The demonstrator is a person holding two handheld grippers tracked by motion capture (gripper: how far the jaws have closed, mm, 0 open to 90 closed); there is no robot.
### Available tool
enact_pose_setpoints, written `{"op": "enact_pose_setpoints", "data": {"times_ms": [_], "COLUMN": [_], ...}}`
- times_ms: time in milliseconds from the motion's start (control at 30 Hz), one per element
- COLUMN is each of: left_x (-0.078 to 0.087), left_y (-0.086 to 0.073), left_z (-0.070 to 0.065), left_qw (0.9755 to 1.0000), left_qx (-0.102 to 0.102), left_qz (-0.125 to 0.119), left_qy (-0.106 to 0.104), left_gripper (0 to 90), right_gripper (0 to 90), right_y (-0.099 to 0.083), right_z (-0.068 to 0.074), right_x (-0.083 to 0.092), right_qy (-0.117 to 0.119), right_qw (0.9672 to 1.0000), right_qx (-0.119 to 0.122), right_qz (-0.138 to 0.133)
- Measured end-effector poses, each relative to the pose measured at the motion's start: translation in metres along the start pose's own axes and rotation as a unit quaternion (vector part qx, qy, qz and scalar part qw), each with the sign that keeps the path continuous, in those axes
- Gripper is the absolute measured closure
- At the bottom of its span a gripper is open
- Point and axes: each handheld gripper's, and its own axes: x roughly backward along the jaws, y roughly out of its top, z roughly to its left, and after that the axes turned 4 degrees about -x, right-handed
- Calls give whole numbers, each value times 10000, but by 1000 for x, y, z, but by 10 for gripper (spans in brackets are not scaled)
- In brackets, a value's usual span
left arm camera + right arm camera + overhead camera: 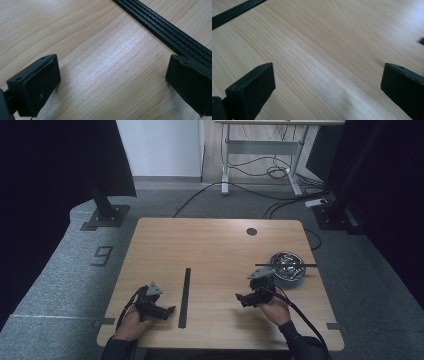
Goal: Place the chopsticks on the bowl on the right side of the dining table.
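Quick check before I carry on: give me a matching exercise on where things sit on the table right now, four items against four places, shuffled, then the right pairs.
Things:
1. black strip
2. metal bowl
3. left tongs
4. round hole

Places:
A. far part of the table, right of middle
B. near edge, just left of the strip, jaws open
C. right side, with a thin black stick across its rim
D. lying lengthwise near the table's middle

Pairs: 1-D, 2-C, 3-B, 4-A
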Motion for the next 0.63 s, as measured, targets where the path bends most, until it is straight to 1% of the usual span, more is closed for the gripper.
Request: {"op": "enact_pose_setpoints", "data": {"times_ms": [67, 100, 133, 167, 233, 300, 333, 367, 400, 433, 633], "left_x": [0, 0, 0, 0, 0, 0, 0, 0, 0, 0, 0], "left_y": [0, 0, 0, 0, 0, 0, 0, 0, 0, 0, 0], "left_z": [0, 0, 0, 0, 0, 0, 0, 0, 0, 0, 0], "left_qw": [10000, 10000, 10000, 10000, 10000, 10000, 10000, 10000, 10000, 10000, 10000], "left_qx": [1, 1, 1, 1, 1, 3, 4, 4, 4, 4, 4], "left_qz": [-1, -1, -1, 0, 0, -1, 1, 1, 0, 0, 0], "left_qy": [0, 0, 0, 0, -1, 1, 2, 2, 2, 2, 3], "left_gripper": [0, 0, 0, 0, 0, 0, 0, 0, 0, 0, 0], "right_gripper": [0, 0, 0, 0, 0, 0, 0, 0, 0, 0, 0], "right_y": [-3, -5, -5, -10, -14, -18, -20, -22, -24, -24, -25], "right_z": [1, 3, 3, 4, 5, 5, 5, 4, 3, 3, 2], "right_x": [-11, -20, -20, -30, -37, -43, -46, -47, -48, -48, -48], "right_qy": [26, 39, 39, 76, 76, 19, 13, 112, 142, 144, 176], "right_qw": [10000, 9999, 9999, 9999, 9998, 9998, 9997, 9999, 9999, 9999, 9998], "right_qx": [35, 90, 90, 134, 145, 149, 149, 18, -20, -9, 14], "right_qz": [-35, -20, -20, 63, 129, 155, 170, 81, 24, -13, -4]}}
